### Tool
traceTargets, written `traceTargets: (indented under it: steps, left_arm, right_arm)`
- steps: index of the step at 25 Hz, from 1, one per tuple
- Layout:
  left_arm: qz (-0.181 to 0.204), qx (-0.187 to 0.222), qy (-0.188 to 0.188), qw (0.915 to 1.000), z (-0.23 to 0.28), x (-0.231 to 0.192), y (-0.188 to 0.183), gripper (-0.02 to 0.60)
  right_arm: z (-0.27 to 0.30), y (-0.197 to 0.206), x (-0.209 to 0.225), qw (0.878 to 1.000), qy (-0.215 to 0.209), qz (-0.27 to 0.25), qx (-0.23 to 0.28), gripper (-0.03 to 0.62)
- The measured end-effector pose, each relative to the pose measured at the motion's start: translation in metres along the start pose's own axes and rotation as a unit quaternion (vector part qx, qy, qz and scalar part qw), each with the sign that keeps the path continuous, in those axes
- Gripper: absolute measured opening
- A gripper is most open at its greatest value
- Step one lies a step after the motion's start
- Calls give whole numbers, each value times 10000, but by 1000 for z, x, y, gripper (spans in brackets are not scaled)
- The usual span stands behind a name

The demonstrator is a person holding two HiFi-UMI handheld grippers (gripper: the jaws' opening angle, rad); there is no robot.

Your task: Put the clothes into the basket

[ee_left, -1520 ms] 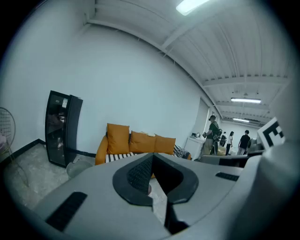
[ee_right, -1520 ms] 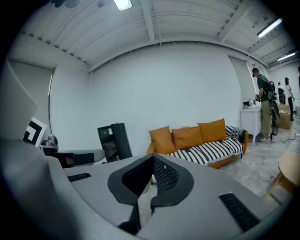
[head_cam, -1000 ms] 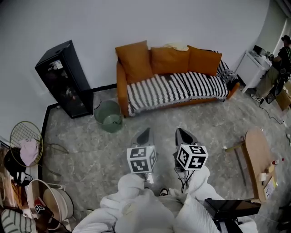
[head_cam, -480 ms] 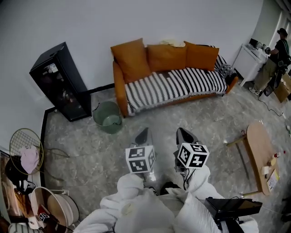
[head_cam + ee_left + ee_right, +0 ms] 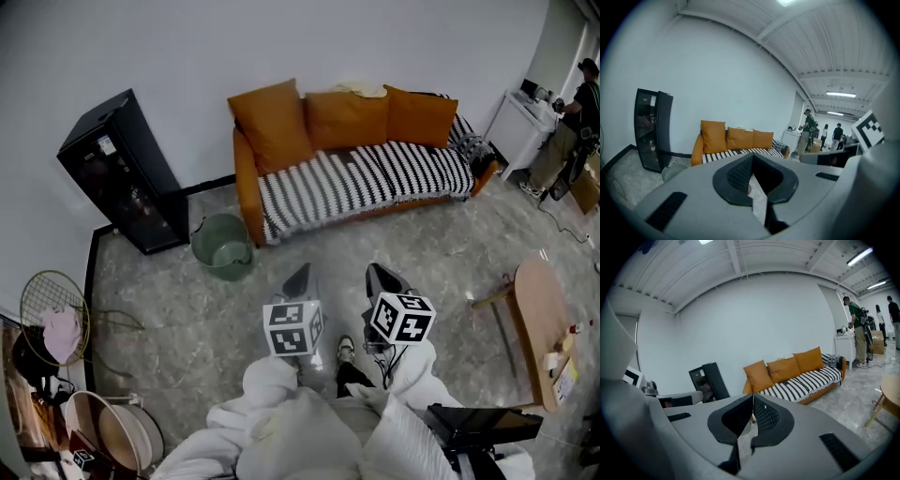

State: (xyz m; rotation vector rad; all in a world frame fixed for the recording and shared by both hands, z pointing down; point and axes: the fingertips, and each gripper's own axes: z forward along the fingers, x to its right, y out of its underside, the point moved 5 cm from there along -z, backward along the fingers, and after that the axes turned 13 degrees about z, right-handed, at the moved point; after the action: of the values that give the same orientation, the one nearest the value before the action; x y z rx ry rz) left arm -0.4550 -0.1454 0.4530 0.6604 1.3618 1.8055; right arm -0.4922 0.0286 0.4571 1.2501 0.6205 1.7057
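I held my left claw [image 5: 298, 279] and right claw [image 5: 382, 278] clenched empty, side by side above the floor [image 5: 187, 309], pointing toward the striped sofa [image 5: 356, 178] and green basket [image 5: 204, 251].

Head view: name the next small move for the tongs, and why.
Probably carry both toward the sofa: the left tongs and right tongs are shut, empty, and well short of the pale cloth on its backrest.
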Motion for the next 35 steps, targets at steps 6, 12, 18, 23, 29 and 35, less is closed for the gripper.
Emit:
traceTargets:
  steps: [6,12,18,23,29,35]
  left_arm:
    - [31,-3,-159,9999,47,-7,-23,0]
    - [25,-37,-208,9998,100,0,-44,0]
    - [96,-46,-260,9996,152,7,-64,0]
    - [119,-78,-333,9993,192,7,-77,0]
    - [134,-102,-386,9991,233,5,-87,-1]
    - [126,-153,-369,9991,262,5,-92,0]
  right_arm:
    - [40,-35,16,9999,-74,-81,-56,25]
    - [82,-69,41,9995,-118,-170,-251,25]
    - [119,-101,68,9991,-206,-176,-339,25]
    - [150,-123,91,9987,-243,-128,-430,25]
    - [183,-143,109,9980,-307,-136,-535,25]
    - [206,-156,126,9973,-279,-172,-655,25]
